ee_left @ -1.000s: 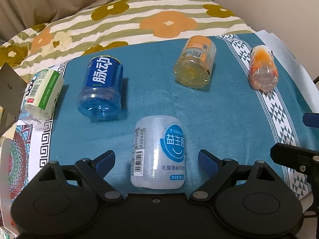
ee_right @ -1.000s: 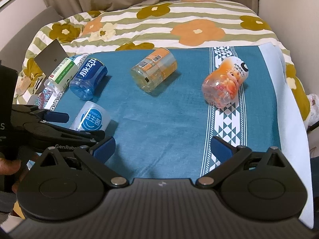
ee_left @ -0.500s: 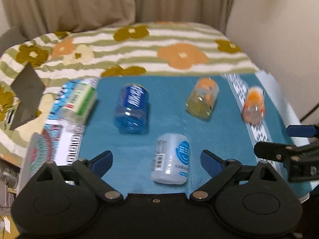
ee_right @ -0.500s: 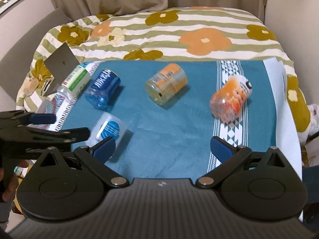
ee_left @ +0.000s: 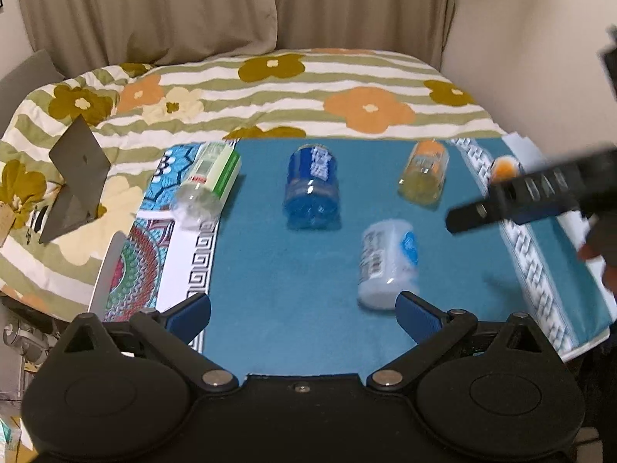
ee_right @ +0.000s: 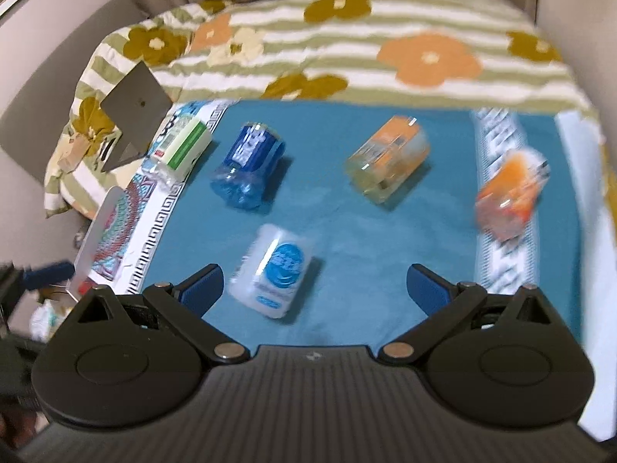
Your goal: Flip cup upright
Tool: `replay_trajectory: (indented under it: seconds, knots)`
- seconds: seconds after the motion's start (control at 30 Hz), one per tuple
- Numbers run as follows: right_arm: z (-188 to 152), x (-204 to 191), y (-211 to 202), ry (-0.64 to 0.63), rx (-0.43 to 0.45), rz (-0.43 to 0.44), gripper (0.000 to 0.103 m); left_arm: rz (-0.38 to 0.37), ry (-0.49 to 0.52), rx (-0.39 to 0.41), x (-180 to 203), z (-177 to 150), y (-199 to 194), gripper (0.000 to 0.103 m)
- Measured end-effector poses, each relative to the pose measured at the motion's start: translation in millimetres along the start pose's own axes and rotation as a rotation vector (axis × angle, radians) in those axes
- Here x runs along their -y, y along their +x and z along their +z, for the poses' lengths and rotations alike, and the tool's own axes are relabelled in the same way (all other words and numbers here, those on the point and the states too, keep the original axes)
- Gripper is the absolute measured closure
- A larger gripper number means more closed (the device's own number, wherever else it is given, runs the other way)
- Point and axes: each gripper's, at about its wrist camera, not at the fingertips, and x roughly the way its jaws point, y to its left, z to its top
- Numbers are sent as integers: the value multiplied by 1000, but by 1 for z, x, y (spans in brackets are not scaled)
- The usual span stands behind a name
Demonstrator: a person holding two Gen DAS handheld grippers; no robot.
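Cups (ee_left: 388, 264), five in all, lie sideways on one teal cloth (ee_left: 277, 270); both grippers (ee_left: 302, 314) (ee_right: 314, 287) gape empty.

— What carries everything here?
— A bed under a green-striped quilt with orange and olive flowers (ee_left: 308, 88). A teal cloth with patterned white borders (ee_left: 277, 270) is spread over it.
— And on the cloth?
— Five cut plastic bottle cups, all on their sides. A frosted white cup with a blue round logo (ee_right: 272, 270) lies nearest, just ahead of the right jaws. Beyond it lie a blue cup (ee_right: 246, 169), a clear yellow cup with an orange label (ee_right: 387, 160) and, far right, an orange-printed one (ee_right: 509, 196).
— The fifth?
— A clear cup with a green-and-white label (ee_left: 206, 185), at the cloth's left border.
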Motion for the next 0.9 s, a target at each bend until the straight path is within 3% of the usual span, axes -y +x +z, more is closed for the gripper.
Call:
replay_trajectory:
  seconds: [0.17, 0.37, 0.6, 0.9]
  knots:
    - [17, 2, 46, 181, -120, 78, 0, -38, -6, -21, -27, -14, 11, 0]
    - [28, 4, 91, 331, -191, 80, 0, -86, -55, -52, -57, -23, 26, 0]
    - [27, 13, 116, 452, -231, 80, 14, -101, -82, -65, -83, -19, 38, 0]
    - [27, 17, 124, 502, -242, 66, 27, -122, -83, -64, -93, -10, 45, 0]
